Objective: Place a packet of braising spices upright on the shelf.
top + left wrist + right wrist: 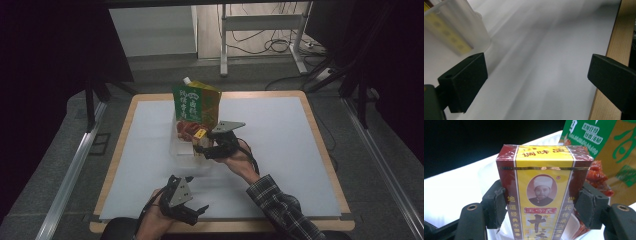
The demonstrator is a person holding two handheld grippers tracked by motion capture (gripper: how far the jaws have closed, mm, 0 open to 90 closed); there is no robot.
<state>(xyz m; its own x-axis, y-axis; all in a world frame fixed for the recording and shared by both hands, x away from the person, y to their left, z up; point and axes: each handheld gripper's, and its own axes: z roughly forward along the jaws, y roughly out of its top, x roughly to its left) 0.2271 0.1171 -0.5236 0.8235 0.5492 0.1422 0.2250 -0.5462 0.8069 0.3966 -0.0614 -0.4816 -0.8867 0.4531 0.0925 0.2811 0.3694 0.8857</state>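
Right tongs (540, 207) clamp red-and-yellow box (541, 195) over clear tub (184, 149) at mid-counter (280, 150), beside green pouch (196, 102); left tongs (536, 82) gape empty near front edge; risk: box corner catches tub rim, tipping pouch

High view looks down over the table (320, 150); tool views sit close, sharing its white surface.

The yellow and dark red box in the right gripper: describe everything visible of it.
The yellow and dark red box is a small carton wrapped in glossy film, with gold Chinese lettering and a round portrait on its yellow centre stripe. It stands upright, clamped at both sides by the right gripper, above a clear plastic tub and in front of a green spouted pouch.
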